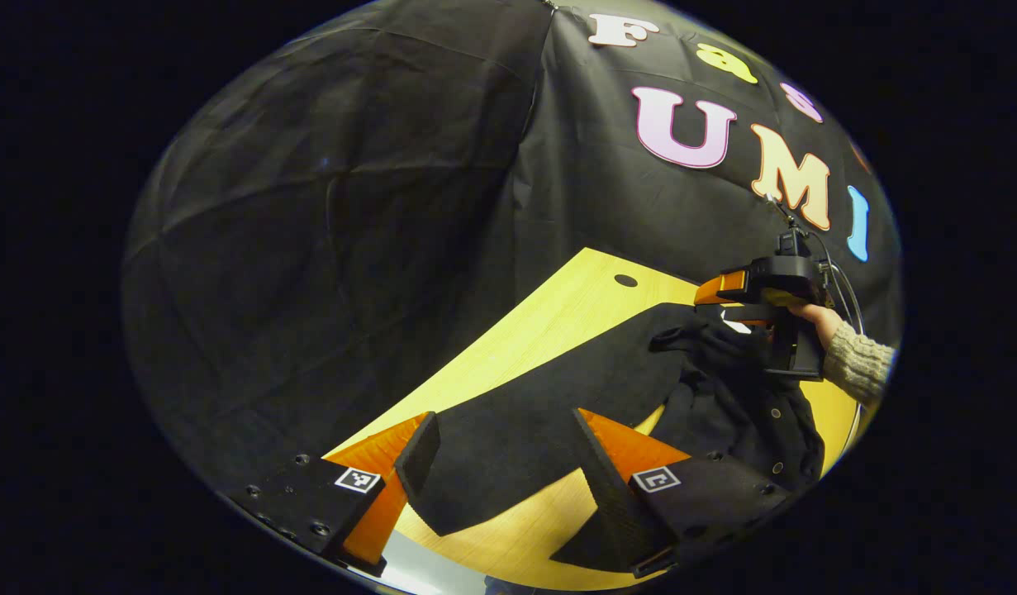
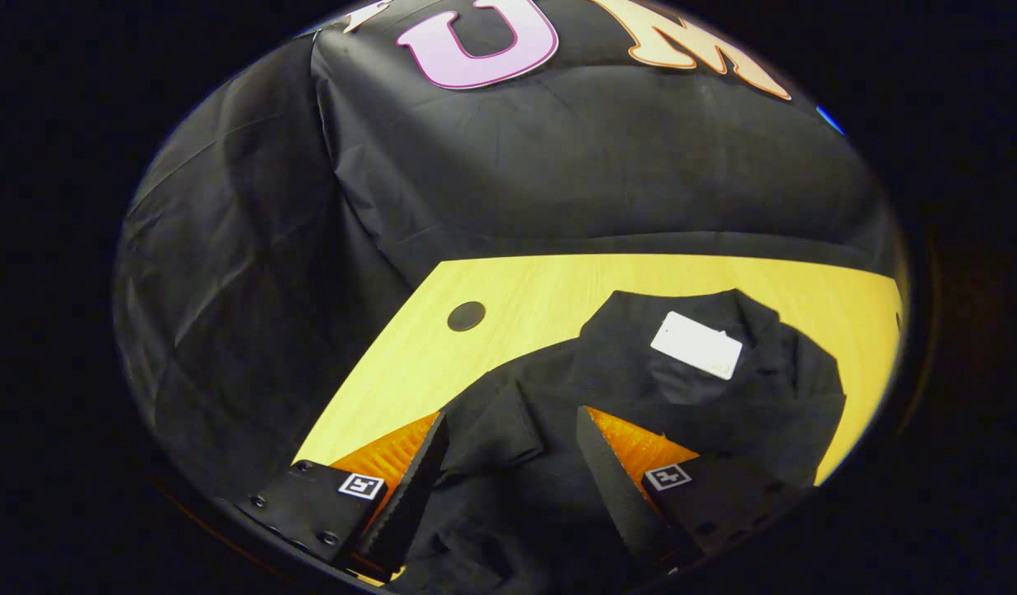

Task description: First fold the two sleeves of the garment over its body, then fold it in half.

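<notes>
Garment, black and buttoned, lies spread on the yellow wooden desk, one flat sleeve stretching toward the left hand-held gripper, whose fingers stand released and wide apart with the sleeve's end lying between them on the desk. In the right gripper view the garment sits just under and ahead of the right hand-held gripper, also released, its fingers spread over crumpled cloth near the collar, where a white label shows. In the left gripper view the right hand-held gripper hovers over the bunched part of the garment, held by a hand in a knitted sleeve. Bare desk runs along the garment's far edge up to the booth's black wall, with a round hole in the desk near the far corner
</notes>
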